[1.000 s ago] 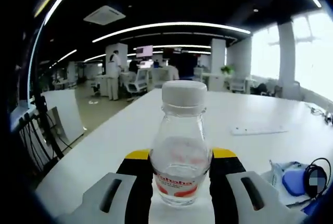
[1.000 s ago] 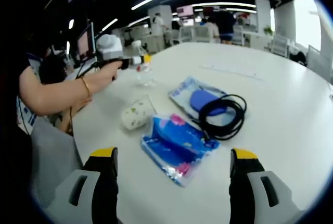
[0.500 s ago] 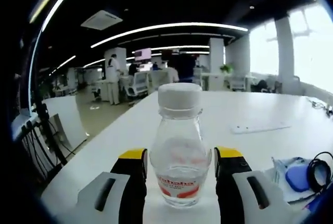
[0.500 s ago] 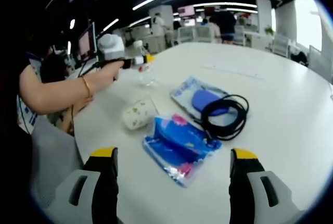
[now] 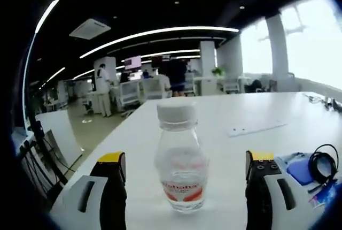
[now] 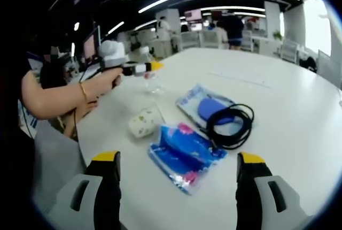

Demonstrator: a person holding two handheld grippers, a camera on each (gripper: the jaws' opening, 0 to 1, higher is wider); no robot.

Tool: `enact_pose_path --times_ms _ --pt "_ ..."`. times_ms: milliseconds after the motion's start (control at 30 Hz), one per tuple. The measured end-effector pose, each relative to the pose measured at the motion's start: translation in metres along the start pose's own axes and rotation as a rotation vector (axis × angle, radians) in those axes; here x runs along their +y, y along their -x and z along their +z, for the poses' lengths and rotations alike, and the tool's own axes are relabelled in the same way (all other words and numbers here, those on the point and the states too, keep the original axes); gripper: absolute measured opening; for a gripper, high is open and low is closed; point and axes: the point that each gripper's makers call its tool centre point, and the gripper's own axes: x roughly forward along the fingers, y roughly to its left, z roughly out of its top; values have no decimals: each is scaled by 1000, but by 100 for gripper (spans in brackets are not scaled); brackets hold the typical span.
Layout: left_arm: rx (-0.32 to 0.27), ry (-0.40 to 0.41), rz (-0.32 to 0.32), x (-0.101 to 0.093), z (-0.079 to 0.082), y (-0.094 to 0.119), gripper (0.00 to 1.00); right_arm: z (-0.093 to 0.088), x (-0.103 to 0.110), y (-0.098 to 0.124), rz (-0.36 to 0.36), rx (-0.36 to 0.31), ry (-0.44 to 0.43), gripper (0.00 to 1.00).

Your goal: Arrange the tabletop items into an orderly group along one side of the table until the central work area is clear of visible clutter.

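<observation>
The bottle [image 5: 180, 160] stands upright on the table [image 5: 278, 112] near its edge, long axis vertical, dead centre between the left gripper [image 5: 181, 179] jaws, which are spread wide and clear of it on both sides (nothing held). From the right gripper view the person's hand [image 6: 101, 83] holds that gripper level at the bottle. The right gripper [image 6: 176, 176] hangs wide open and empty, nearer the blue packet [image 6: 184, 155], cup [image 6: 145, 121] and cable [image 6: 230, 125].
</observation>
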Motion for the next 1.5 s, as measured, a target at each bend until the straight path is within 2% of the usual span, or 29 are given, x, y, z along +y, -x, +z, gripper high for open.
enact_pose_path --times_ms 300,400,467,567,800,900,1133,1300,1333,1500 --pt "4 -36 -140 -14 9 16 100 7 5 0 17 -22 15 87" --pt "31 -56 -214 -27 7 26 100 11 8 -1 27 -35 16 86" --pt "45 -74 -240 -31 5 32 100 13 13 -3 40 -42 25 86" --pt "39 -116 -262 -37 7 43 100 13 17 -5 50 -42 33 85" --pt "24 -147 -335 -48 12 59 100 15 23 -5 65 -55 43 83" --pt "-14 -175 -353 -50 17 65 100 17 25 -5 73 -63 52 81" --pt "-17 -198 -439 -59 17 86 100 23 31 -5 105 -82 66 76" --pt "-26 -219 -462 -62 18 96 100 27 35 -9 126 -70 94 70" --pt "-21 -237 -487 -66 16 100 100 26 36 -10 133 -61 104 69" --pt "-5 -274 -530 -72 10 113 100 30 40 -13 154 -57 138 66"
